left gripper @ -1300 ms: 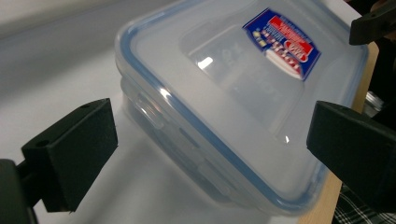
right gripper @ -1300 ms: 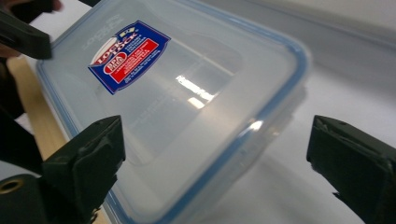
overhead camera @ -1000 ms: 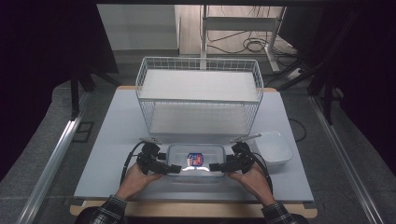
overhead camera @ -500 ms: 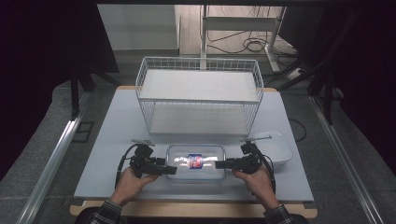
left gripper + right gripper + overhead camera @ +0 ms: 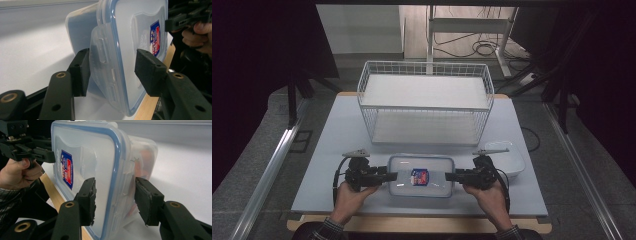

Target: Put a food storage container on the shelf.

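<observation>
**Two grippers set at the ends of a lidded plastic container**

The left gripper [image 5: 388, 177] is held with its jaws parted around the left end of a clear plastic container [image 5: 421, 175]; in the left gripper view the left gripper [image 5: 111, 72] is seen with its two black pads on either side of the container [image 5: 130, 50] and its side clasp [image 5: 101, 50], with gaps visible. The right gripper [image 5: 453, 176] is placed likewise at the container's right end, and in the right gripper view the right gripper [image 5: 115, 200] is seen with jaws spread, the lid edge and clasp of the container [image 5: 100, 165] between them. Each gripper is held by a hand [image 5: 348, 196] entering behind it.

The container is closed with a blue-rimmed lid bearing a red and blue label [image 5: 419, 176]. It lies on a pale desk [image 5: 337, 130], near the person's edge. Just beyond the container a white wire basket [image 5: 424, 102] is stood. To the right of the container, just beside the right gripper, a white dish [image 5: 512, 157] is set.
</observation>
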{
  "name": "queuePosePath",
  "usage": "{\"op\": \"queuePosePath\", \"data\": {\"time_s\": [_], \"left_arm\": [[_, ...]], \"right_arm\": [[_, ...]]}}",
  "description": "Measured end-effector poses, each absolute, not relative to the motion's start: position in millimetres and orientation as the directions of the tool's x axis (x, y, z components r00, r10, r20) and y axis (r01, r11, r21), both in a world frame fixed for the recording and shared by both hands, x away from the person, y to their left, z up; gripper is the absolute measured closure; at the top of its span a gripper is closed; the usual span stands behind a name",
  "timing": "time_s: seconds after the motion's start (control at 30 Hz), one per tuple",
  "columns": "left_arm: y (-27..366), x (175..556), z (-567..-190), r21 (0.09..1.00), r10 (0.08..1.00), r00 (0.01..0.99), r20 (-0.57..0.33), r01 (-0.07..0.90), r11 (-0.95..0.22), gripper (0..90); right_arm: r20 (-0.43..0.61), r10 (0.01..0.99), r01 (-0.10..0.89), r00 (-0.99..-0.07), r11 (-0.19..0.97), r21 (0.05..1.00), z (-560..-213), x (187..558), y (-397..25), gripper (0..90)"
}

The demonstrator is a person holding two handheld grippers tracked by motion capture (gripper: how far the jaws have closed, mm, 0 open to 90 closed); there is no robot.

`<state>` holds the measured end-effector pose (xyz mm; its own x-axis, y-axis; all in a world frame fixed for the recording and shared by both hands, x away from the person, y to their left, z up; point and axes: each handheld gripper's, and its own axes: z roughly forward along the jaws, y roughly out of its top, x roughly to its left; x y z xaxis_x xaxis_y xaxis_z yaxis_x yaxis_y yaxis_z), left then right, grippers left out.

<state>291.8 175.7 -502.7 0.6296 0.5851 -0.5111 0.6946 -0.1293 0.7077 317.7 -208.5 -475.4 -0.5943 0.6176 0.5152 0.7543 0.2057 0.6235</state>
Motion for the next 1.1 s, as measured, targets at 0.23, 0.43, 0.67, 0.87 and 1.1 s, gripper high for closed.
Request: {"op": "queuePosePath", "data": {"time_s": [0.23, 0.43, 0.67, 0.87, 1.1], "left_arm": [[176.7, 291.6, -493.4, 0.729, 0.586, 0.637, -0.5, 0.676, -0.112, 48.3], [178.3, 289.6, -478.4, 0.749, 0.592, 0.642, -0.487, 0.655, -0.094, 48.4], [180.0, 291.1, -459.3, 0.777, 0.6, 0.658, -0.456, 0.622, -0.092, 48.5], [180.7, 297.1, -440.9, 0.792, 0.608, 0.665, -0.433, 0.603, -0.094, 48.5], [182.0, 305.8, -419.7, 0.804, 0.616, 0.665, -0.423, 0.588, -0.084, 48.4]], "right_arm": [[0.478, 0.618, 0.71, -0.624, 0.194, 0.677, -466.0, 313.6, -208.2, 53.2], [0.456, 0.608, 0.677, -0.65, 0.19, 0.711, -454.4, 312.8, -207.8, 53.2], [0.429, 0.6, 0.641, -0.675, 0.19, 0.743, -436.2, 315.9, -206.1, 53.2], [0.417, 0.593, 0.619, -0.689, 0.183, 0.764, -421.1, 322.2, -205.4, 53.1], [0.407, 0.588, 0.602, -0.699, 0.177, 0.779, -400.8, 333.5, -203.9, 53.1]]}}
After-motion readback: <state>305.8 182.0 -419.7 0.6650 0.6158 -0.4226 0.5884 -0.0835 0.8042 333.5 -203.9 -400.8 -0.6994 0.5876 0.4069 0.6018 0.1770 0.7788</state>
